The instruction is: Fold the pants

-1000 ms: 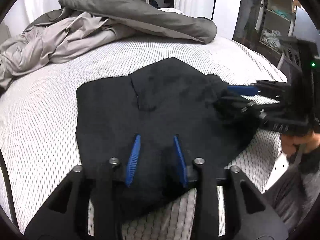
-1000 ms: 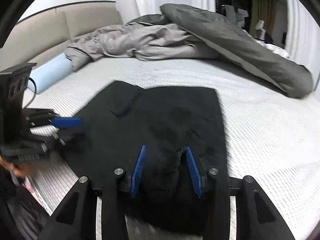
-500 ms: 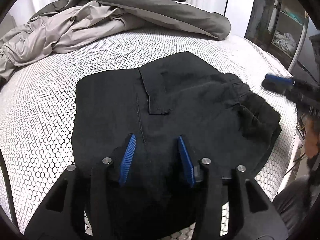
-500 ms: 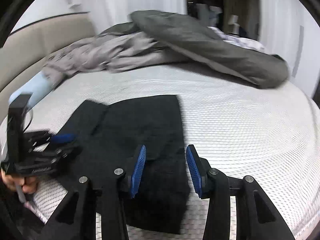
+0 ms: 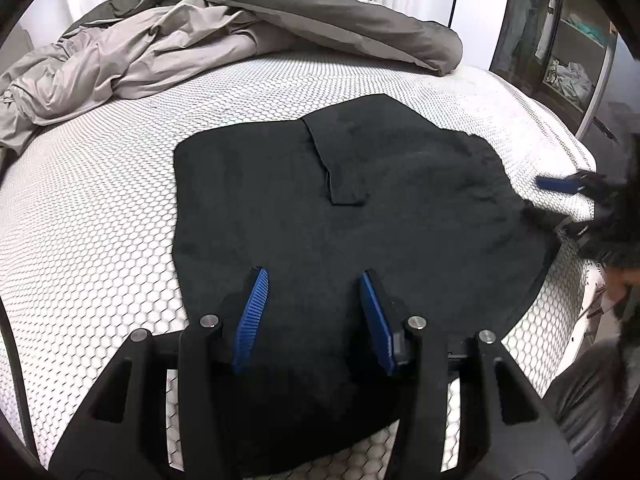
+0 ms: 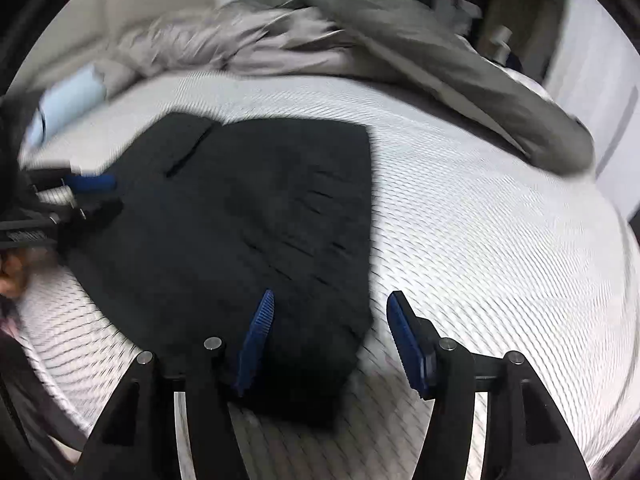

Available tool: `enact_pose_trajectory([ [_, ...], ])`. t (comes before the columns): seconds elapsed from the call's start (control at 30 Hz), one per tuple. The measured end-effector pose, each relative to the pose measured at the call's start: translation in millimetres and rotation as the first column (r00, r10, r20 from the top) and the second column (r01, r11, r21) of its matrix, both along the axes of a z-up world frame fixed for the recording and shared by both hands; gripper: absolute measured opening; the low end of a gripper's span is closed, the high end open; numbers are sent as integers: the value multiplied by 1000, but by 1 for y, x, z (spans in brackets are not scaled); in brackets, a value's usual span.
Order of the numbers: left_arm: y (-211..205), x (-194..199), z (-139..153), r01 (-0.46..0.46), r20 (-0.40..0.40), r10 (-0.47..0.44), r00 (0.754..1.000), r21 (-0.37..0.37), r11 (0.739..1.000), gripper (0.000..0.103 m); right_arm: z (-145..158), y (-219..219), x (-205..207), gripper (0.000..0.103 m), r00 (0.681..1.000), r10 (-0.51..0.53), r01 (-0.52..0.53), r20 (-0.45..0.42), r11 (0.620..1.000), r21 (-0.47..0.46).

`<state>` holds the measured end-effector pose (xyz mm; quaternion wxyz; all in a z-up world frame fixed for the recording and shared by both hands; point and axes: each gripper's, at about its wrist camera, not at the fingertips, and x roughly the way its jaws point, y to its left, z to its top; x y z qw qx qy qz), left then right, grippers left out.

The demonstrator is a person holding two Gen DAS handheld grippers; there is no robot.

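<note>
I am looking down at a bed (image 5: 100, 216) with a white honeycomb-patterned cover, and a rumpled grey duvet (image 5: 248, 24) is heaped at its far side, well beyond both my tools. The black pants (image 5: 360, 208) are lying flat on the bed just ahead of me as a compact folded block, one squared edge running along my right side. A second ago both tools were pinching bunched black cloth; now that cloth is lying smooth and released. My left hand-held gripper (image 5: 312, 308) is hovering over the near edge of the pants, its jaws opening to a middling width, with fabric under the gap but not pressed by the blue pads. My right hand-held gripper (image 6: 330, 328) is opening wider and has shifted sideways, so it is straddling the right edge of the pants with nothing gripped. I judge that this fold is laid down and I am letting go, ready either to smooth it or start the next fold.
</note>
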<state>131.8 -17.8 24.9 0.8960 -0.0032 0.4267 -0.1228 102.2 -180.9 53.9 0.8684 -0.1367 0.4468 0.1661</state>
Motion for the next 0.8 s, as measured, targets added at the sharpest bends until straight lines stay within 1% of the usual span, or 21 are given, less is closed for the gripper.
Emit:
enact_pose_trajectory([
  [0.07, 4, -4, 4, -23, 1, 23, 1000, 1, 1000, 45, 25, -13, -8, 59, 996, -45, 39, 81, 996, 76],
  [0.1, 6, -6, 8, -25, 9, 25, 1000, -11, 1000, 45, 33, -14, -8, 59, 994, -53, 42, 98, 994, 105],
  [0.13, 6, -8, 11, -22, 20, 23, 1000, -19, 1000, 45, 42, -6, -9, 59, 992, -42, 24, 121, 989, 147],
  [0.17, 5, -8, 17, -13, 43, 14, 999, -27, 1000, 45, 44, 2, -6, 59, 991, -28, 6, 132, 987, 161],
  [0.2, 3, -7, 22, 0, 65, 2, 998, -30, 1000, 45, 45, 22, -2, 59, 990, 14, -38, 140, 985, 169],
  [0.23, 1, -5, 24, 9, 76, -7, 997, -31, 999, 45, 42, 41, 0, 58, 990, 52, -74, 133, 983, 166],
  [0.3, -5, 6, 23, 42, 75, -40, 996, -25, 999, 46, 24, 83, 14, 55, 985, 152, -163, 83, 975, 153],
  [0.33, -6, 13, 17, 55, 58, -54, 997, -22, 998, 46, 13, 96, 21, 54, 981, 184, -190, 57, 972, 141],
  [0.37, -5, 25, 6, 55, 17, -54, 998, -15, 998, 46, -2, 111, 28, 53, 980, 198, -200, 24, 973, 118],
  [0.4, -4, 32, -3, 55, -17, -56, 998, -20, 998, 46, -21, 125, 38, 53, 979, 204, -202, -25, 976, 77],
  [0.43, 0, 36, -10, 60, -31, -61, 998, -39, 997, 46, -36, 132, 44, 53, 977, 208, -207, -49, 978, 28],
  [0.47, 5, 37, -12, 70, -34, -72, 997, -66, 995, 45, -46, 132, 47, 53, 979, 198, -199, -45, 980, -13],
  [0.5, 10, 36, -10, 71, -31, -74, 997, -83, 994, 45, -44, 126, 46, 53, 983, 180, -181, -34, 983, -25],
  [0.53, 15, 33, -8, 64, -31, -67, 997, -81, 995, 45, -41, 117, 45, 53, 988, 153, -153, -22, 987, -53],
  [0.57, 21, 29, -7, 50, -29, -52, 998, -58, 997, 45, -36, 105, 42, 52, 992, 128, -127, -1, 987, -94],
  [0.6, 24, 27, -7, 47, -25, -48, 999, -52, 998, 45, -34, 96, 40, 47, 993, 113, -110, 18, 986, -122],
  [0.63, 27, 26, -8, 45, -25, -47, 999, -55, 997, 45, -32, 82, 39, 47, 996, 90, -86, 21, 989, -124],
  [0.7, 29, 25, -7, 36, -25, -37, 999, -51, 998, 45, -23, 68, 37, 47, 999, 50, -49, 15, 996, -70],
  [0.77, 27, 24, 3, 22, -23, -23, 999, -30, 999, 45, -7, 65, 38, 47, 999, 31, -31, 19, 999, 27],
  [0.8, 25, 23, 14, 31, 13, -30, 999, -26, 999, 45, 2, 67, 40, 47, 999, 38, -39, 20, 996, 86],
])
